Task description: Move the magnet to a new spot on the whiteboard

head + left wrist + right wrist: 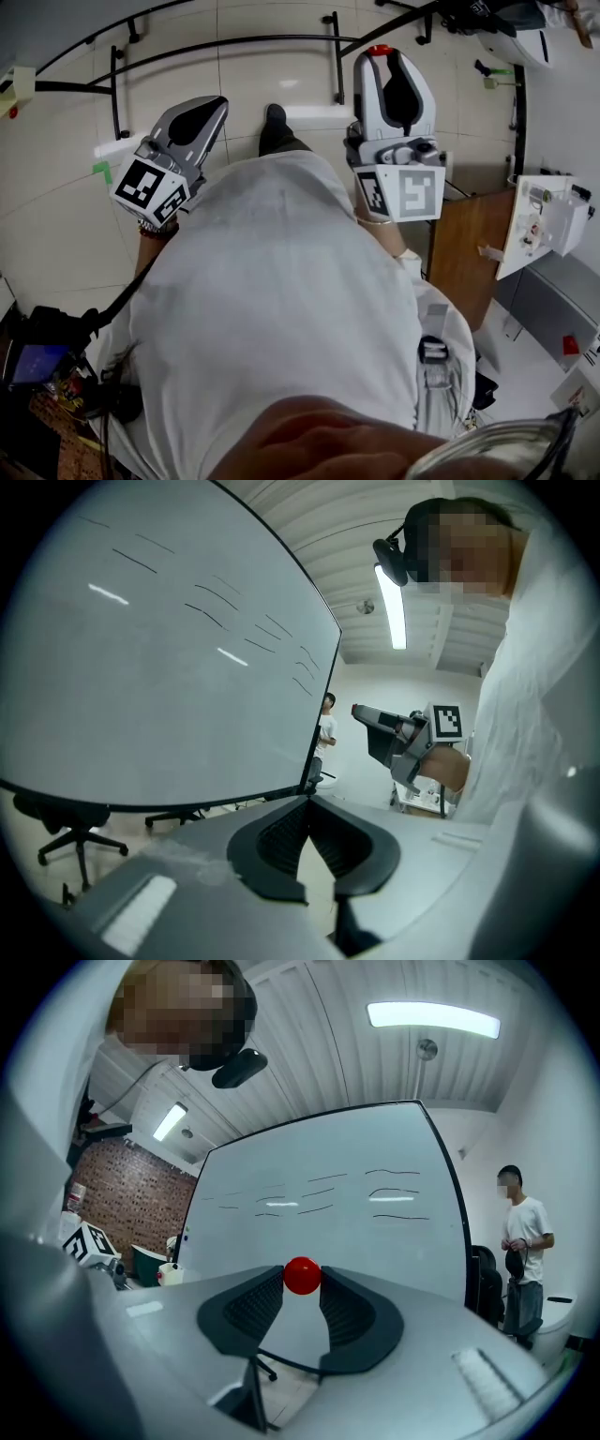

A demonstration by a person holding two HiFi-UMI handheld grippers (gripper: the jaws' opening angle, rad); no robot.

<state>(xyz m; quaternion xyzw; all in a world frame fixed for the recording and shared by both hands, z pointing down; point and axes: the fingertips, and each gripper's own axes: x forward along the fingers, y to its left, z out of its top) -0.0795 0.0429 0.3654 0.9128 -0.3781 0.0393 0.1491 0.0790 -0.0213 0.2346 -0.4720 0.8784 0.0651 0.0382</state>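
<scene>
Red magnet (302, 1275) sits pinched at the tips of my right gripper (302, 1282). It is off the whiteboard (375, 1232), which stands ahead of it. My left gripper (307, 802) is closed on nothing, tips meeting. To do this well, I judge: keep the squeeze even, bring the magnet square to a bare patch clear of the pen lines (398, 1194), let it seat flat, then ease the jaws apart. Hard to tell: gap to the board through the wide lens. Head view shows no board face. Magnet's back side is hidden.

Open air between right gripper (302, 1279) and whiteboard (356, 1213); bystander (523, 1241), chair (483, 1283) beside board's right edge.
</scene>
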